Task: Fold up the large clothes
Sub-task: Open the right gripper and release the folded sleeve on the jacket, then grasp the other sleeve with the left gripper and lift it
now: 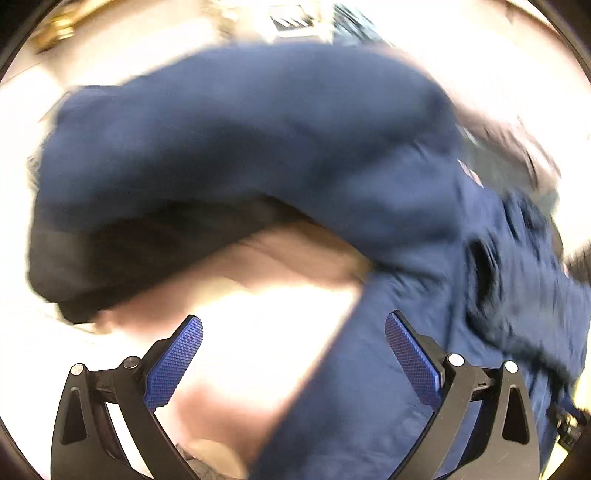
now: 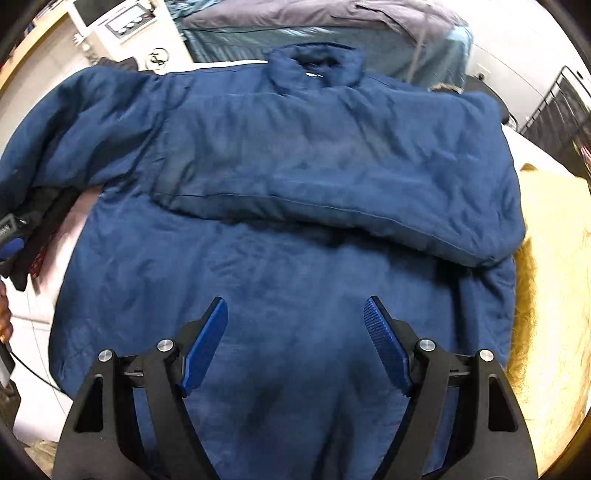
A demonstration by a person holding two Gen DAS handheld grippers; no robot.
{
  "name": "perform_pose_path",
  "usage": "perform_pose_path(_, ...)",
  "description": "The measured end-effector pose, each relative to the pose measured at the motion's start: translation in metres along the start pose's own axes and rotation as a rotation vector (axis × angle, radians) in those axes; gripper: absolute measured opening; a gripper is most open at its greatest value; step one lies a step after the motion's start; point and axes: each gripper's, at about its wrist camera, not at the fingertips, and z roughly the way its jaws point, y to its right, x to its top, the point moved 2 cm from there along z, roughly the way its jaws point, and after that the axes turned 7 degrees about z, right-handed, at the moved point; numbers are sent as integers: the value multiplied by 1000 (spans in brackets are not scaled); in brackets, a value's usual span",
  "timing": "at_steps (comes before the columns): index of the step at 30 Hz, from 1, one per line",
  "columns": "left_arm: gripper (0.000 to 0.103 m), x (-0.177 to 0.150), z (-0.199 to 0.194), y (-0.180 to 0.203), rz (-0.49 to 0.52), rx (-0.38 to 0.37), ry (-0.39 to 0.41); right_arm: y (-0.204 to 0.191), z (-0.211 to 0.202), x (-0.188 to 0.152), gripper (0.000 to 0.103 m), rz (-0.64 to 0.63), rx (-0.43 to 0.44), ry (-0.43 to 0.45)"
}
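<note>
A large navy blue jacket (image 2: 288,236) lies flat on a white surface, collar (image 2: 314,66) at the far side. Its right sleeve (image 2: 351,184) is folded across the chest. Its left sleeve (image 2: 77,125) stretches out to the left. My right gripper (image 2: 295,314) is open and empty, hovering over the jacket's lower half. In the blurred left wrist view the left sleeve (image 1: 221,147) arches across the frame and the jacket body (image 1: 424,332) lies at the right. My left gripper (image 1: 293,328) is open and empty beside the jacket's edge, and it also shows in the right wrist view (image 2: 11,232).
A gold-coloured surface (image 2: 546,295) borders the jacket on the right. A grey and teal pile of fabric (image 2: 332,26) lies beyond the collar. A white appliance (image 2: 125,26) stands at the back left, and a dark rack (image 2: 561,107) at the back right.
</note>
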Motion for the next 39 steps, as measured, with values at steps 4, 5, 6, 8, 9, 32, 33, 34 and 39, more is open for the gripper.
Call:
perform_pose_path(4, 97, 6, -50, -59, -134, 93, 174, -19, -7, -4, 76, -37, 8, 13)
perform_pose_path(5, 97, 6, -57, -69, -148, 114, 204, -23, -9, -6, 76, -43, 11, 15)
perform_pose_path(6, 97, 8, -63, -81, -155, 139, 232, -26, -10, -7, 76, -47, 15, 16)
perform_pose_path(8, 97, 11, -59, -95, -127, 153, 220, -30, -13, -11, 76, -48, 20, 13)
perform_pose_path(9, 96, 13, -55, -98, -108, 158, 211, -33, -13, -13, 76, -48, 21, 5)
perform_pose_path(32, 11, 76, -87, 39, 148, -143, 202, 19, -54, -30, 76, 41, 23, 116)
perform_pose_path(33, 11, 77, -95, 55, 157, -177, 210, 23, -55, -29, 76, 44, 32, 123)
perform_pose_path(34, 10, 78, -102, 73, 170, -208, 216, 28, -57, -27, 76, 50, 42, 129)
perform_pose_path(39, 9, 79, -122, 180, 215, -398, 186, 55, -55, -25, 76, 100, 89, 125)
